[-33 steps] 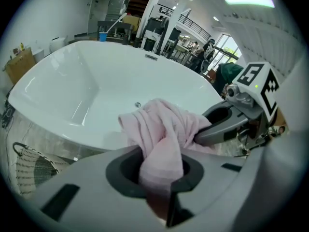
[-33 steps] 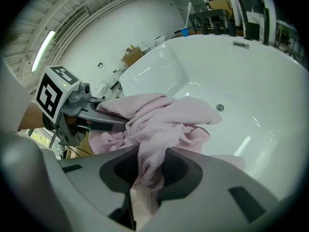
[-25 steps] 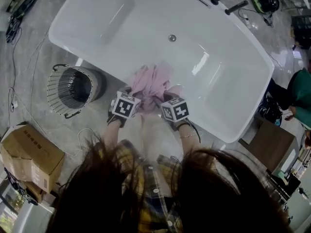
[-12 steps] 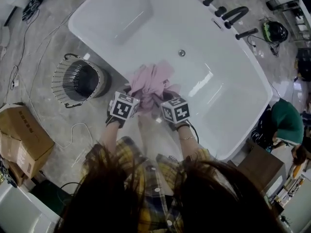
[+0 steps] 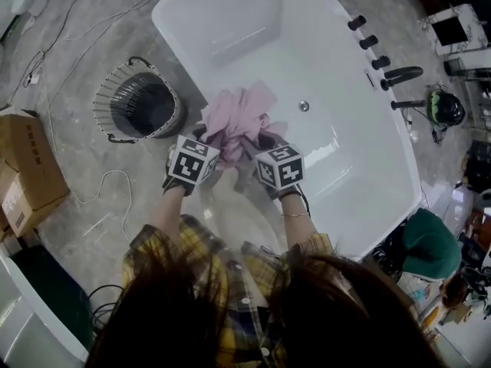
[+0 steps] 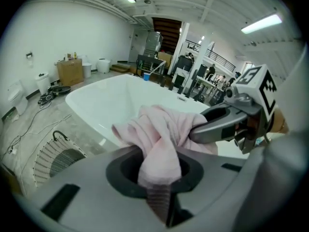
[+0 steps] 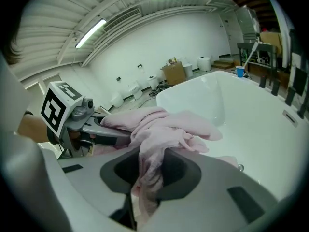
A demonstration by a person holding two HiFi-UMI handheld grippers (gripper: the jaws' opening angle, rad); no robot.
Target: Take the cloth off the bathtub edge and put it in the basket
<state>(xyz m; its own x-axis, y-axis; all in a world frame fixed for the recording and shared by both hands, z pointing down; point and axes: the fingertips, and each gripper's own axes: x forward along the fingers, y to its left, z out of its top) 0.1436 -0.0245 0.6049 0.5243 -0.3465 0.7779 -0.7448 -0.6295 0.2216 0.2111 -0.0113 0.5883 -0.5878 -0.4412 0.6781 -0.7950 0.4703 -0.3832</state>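
The fingers (image 6: 101,187) of the left gripper (image 6: 158,190) are clenched on a fold of the pink cloth (image 5: 238,117), which runs down into the slot between them and bunches up above; the right gripper (image 7: 145,190) grips another fold of the same cloth in the same way, its fingers (image 7: 217,187) pressed in on the fabric from both sides. The two grippers sit close side by side, each seen in the other's view with its black-and-white marker cube (image 5: 192,162) on top, and a person's hands hold them from below in the head view, the sleeves in yellow plaid. Between them the cloth is gathered into a crumpled bundle over the near long rim of the white bathtub (image 5: 353,175), its loose end spreading toward the basin – whether any part rests on the rim cannot be told. Inside the tub the drain (image 5: 304,106) lies just beyond the cloth, and dark tap fittings (image 5: 381,62) line the far long rim. The basket (image 5: 107,102), wire-sided with a dark inside, stands on the grey floor (image 5: 84,205) just beside the tub's near rim, to the left of the grippers and near them – a cardboard box (image 5: 21,171) sits further out on the floor, with cables trailing around it
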